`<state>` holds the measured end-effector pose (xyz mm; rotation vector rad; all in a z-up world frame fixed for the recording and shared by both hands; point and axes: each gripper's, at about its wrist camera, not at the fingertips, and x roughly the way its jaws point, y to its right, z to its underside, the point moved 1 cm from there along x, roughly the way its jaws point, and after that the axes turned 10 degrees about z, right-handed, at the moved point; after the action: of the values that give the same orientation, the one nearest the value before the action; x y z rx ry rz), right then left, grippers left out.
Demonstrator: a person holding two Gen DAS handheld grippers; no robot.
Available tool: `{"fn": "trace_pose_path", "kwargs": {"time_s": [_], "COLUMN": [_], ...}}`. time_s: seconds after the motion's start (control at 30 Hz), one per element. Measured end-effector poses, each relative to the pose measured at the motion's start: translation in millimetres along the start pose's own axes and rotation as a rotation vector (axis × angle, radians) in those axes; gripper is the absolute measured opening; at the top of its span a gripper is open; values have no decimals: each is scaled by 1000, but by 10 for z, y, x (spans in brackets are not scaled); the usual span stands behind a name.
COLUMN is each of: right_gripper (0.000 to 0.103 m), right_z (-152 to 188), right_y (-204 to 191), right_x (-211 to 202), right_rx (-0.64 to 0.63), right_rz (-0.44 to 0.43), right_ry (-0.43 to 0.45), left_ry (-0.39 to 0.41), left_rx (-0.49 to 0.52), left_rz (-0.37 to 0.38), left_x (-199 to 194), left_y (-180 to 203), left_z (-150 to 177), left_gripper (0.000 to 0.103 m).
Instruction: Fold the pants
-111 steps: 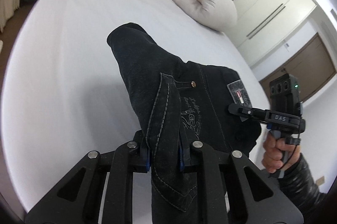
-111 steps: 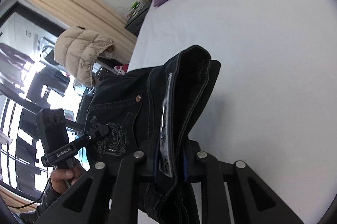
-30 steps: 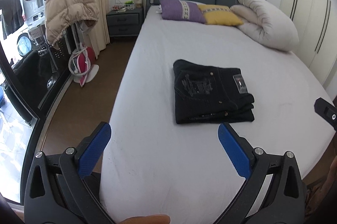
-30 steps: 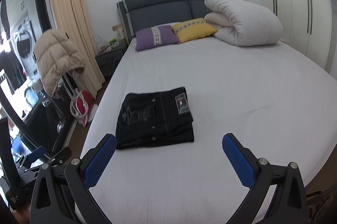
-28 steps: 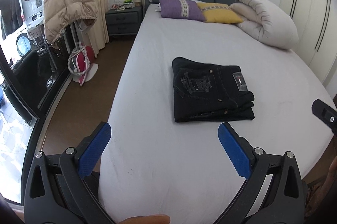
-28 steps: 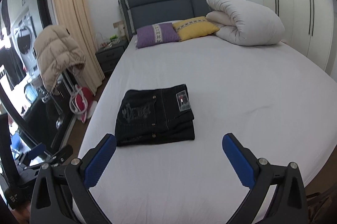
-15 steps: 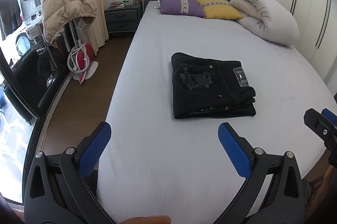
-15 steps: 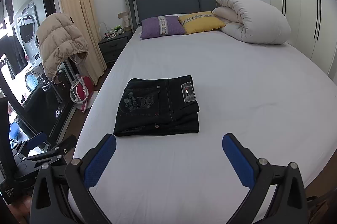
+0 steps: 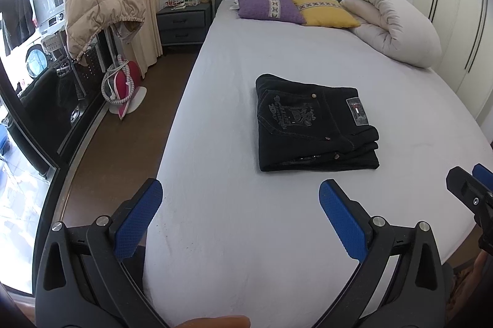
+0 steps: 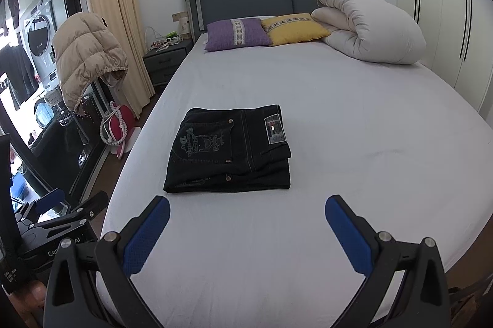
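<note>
Bed (image 9: 277, 235) with white sheet fills both views. Rolled duvet (image 10: 369, 29) at 1 o'clock in right wrist view, near headboard. Pants (image 9: 314, 124) (image 10: 231, 151), black, folded into flat rectangle, lie mid-bed, at 12 o'clock from both tools. Left tool (image 9: 240, 217) released, jaws spread wide, empty, well apart from pants. Right tool (image 10: 246, 228) likewise released, empty.
</note>
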<state>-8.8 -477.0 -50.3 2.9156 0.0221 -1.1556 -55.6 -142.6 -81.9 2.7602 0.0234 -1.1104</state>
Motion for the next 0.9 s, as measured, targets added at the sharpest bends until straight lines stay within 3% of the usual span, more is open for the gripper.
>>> {"fn": "trace_pose_path", "kwargs": {"time_s": [0.9], "right_gripper": [103], "right_z": [53], "right_y": [1], "right_x": [56], "right_rx": [-2], "right_rz": [-9], "right_ry": [-21], "left_ry": [-7], "left_rx": [2], "left_rz": [-3], "left_x": [30], "left_y": [-36], "left_z": [36], "left_gripper": [103]}}
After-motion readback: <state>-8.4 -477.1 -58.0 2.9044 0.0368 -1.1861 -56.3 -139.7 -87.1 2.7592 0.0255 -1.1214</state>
